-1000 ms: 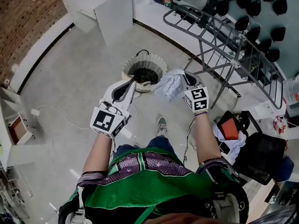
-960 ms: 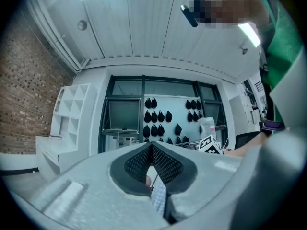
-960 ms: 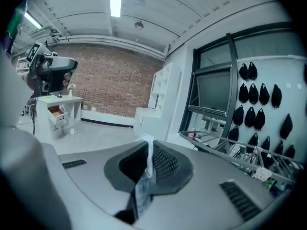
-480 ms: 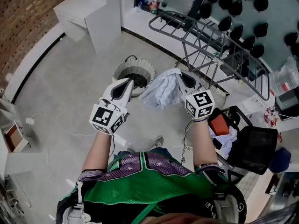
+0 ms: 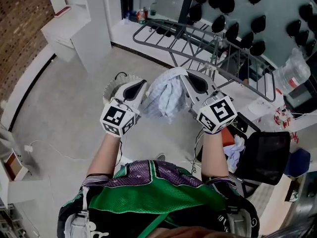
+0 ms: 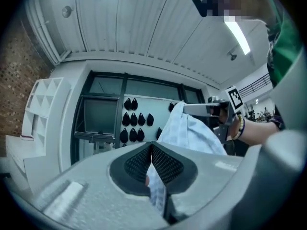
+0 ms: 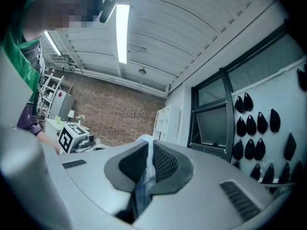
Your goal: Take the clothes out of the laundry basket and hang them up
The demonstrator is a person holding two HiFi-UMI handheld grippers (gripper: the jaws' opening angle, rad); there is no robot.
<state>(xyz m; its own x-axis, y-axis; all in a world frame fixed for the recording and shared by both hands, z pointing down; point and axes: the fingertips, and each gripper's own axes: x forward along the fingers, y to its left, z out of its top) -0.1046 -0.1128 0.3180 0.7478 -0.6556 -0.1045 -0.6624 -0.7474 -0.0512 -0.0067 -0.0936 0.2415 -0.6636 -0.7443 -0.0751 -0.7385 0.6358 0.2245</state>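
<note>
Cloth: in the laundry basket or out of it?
Out: the cloth hangs between the left gripper and right gripper, above the basket.

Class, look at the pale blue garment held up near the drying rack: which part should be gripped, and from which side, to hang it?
Probably its upper edge, at two spread points, approached from the person's side, as the left tool and right tool pinch it. The garment is limp and sags bunched between them, so edge grips let it drape over the drying rack.
</note>
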